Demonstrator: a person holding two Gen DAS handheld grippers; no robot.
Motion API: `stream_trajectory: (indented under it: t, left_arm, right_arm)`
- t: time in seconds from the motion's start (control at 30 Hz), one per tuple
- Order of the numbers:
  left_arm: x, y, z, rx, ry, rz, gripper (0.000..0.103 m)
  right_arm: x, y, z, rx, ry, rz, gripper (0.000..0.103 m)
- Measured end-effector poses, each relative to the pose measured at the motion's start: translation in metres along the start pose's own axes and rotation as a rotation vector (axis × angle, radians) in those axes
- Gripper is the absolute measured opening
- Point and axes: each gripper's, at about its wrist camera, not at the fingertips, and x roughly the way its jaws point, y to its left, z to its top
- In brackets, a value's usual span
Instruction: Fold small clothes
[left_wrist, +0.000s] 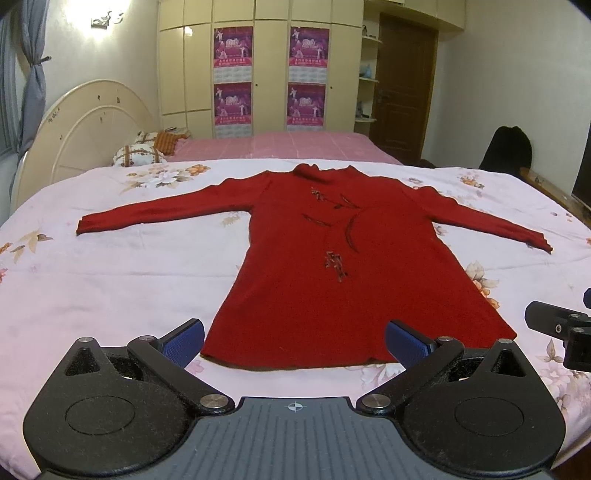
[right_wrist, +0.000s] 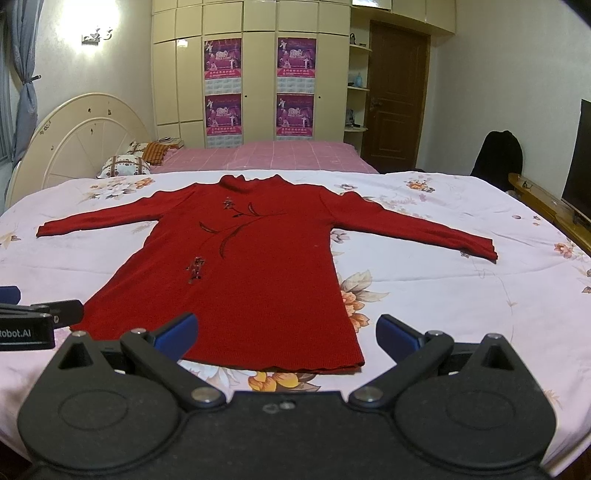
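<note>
Sweater (left_wrist: 332, 266) hem partly behind fingers (left_wrist: 406, 341)

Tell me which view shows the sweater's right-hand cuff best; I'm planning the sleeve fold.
The right wrist view: the red sweater has that cuff well inside the picture. The left wrist view shows it too, but near the distorted edge.

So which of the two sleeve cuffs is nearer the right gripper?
The cuff on the picture's right side. It lies on the right gripper's side of the red sweater; the other cuff lies far left.
</note>
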Motion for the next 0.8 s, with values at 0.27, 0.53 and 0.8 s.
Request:
stream_trajectory:
  t: [0.27, 0.53, 0.8]
  left_arm:
    - [0.0008, -0.0002, 0.0002, 0.004, -0.001, -0.003, 0.103]
    - [0.0012, -0.0012, -0.0003, 0.007, 0.001, -0.003, 0.103]
    - [0.0012, -0.0016, -0.0002, 0.007, 0.001, -0.003, 0.103]
  right_arm:
    - [0.0004, -0.0009, -0.0005, 0.007, -0.002, -0.010, 0.102]
    - [-0.0002, -0.0015, -0.0008, 0.008, -0.002, -0.010, 0.102]
    - [-0.0003, -0.0007, -0.0004, 0.009, -0.002, -0.010, 0.102]
